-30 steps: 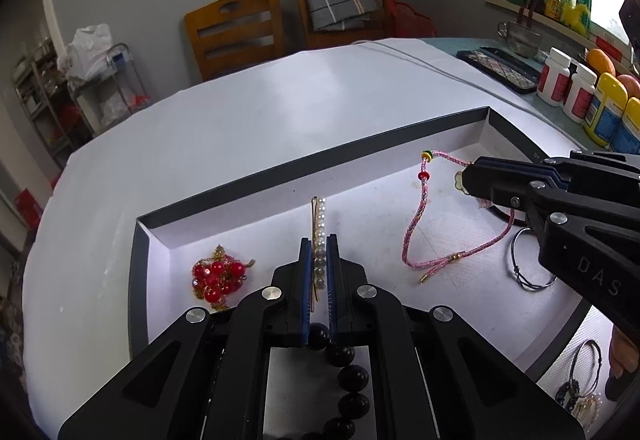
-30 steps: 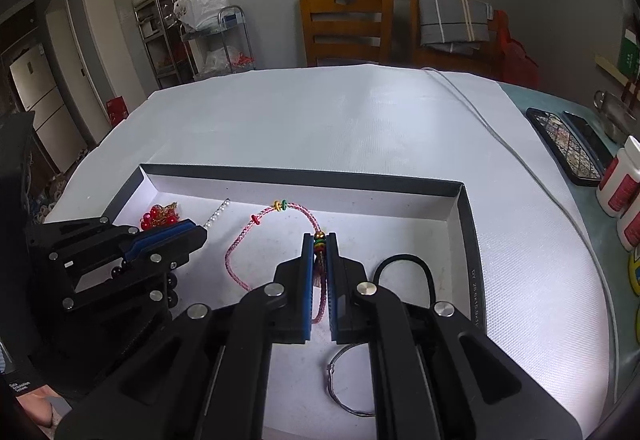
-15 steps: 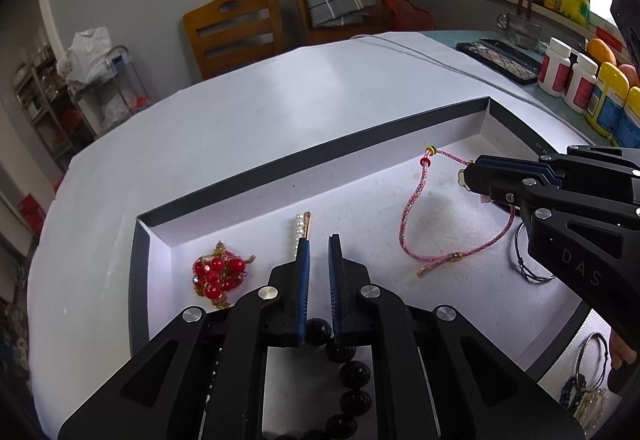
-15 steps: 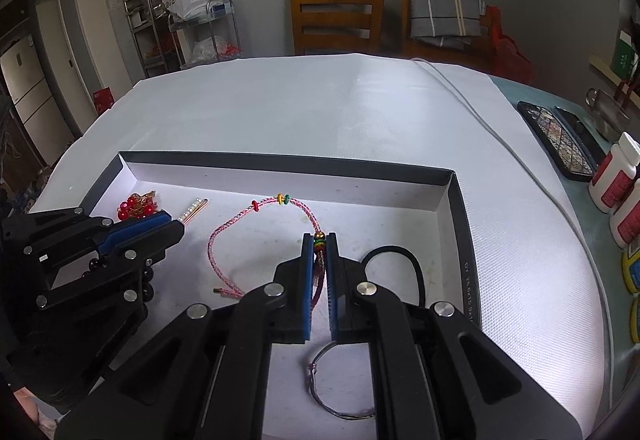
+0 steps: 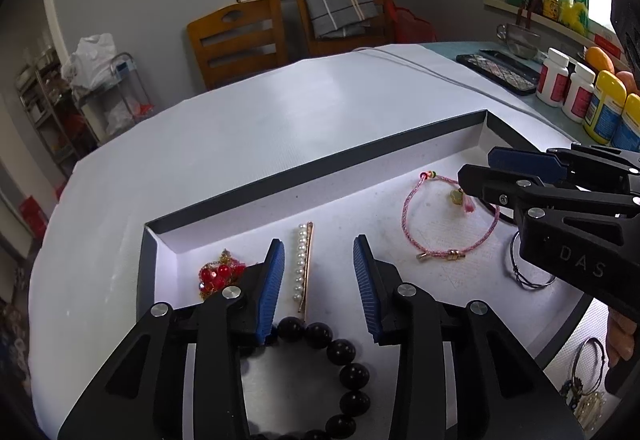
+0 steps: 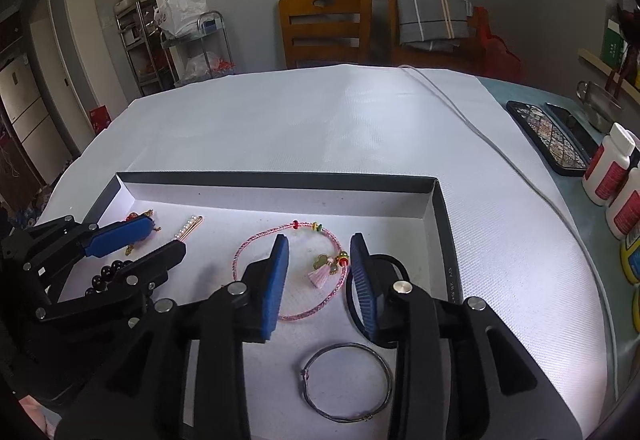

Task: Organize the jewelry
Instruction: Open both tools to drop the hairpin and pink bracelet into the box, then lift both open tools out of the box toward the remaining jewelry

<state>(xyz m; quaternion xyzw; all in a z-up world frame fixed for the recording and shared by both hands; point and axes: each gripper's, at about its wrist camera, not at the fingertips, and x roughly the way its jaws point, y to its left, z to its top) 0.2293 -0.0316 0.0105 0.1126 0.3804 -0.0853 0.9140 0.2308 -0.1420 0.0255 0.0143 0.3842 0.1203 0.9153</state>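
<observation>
A shallow grey-rimmed tray with a white floor holds the jewelry. My left gripper hovers over its near left part with its jaws opening. A pearl hairpin lies flat on the floor between them, untouched. A black bead bracelet curls just below the fingers, and a red bead brooch sits to the left. My right gripper is opening too, above the pink braided bracelet and its tassel charm, with neither pad touching. A silver wire bangle and a black loop lie near it.
More jewelry lies outside the tray at the lower right, beside a person's hand. Pill bottles and phones stand along the table's right side. A grey cable crosses the white cloth. Wooden chairs stand behind the table.
Both grippers went from shut to open. The left let go of the pearl hairpin, which now lies on the tray floor. The right let go of the pink bracelet, which has settled flat.
</observation>
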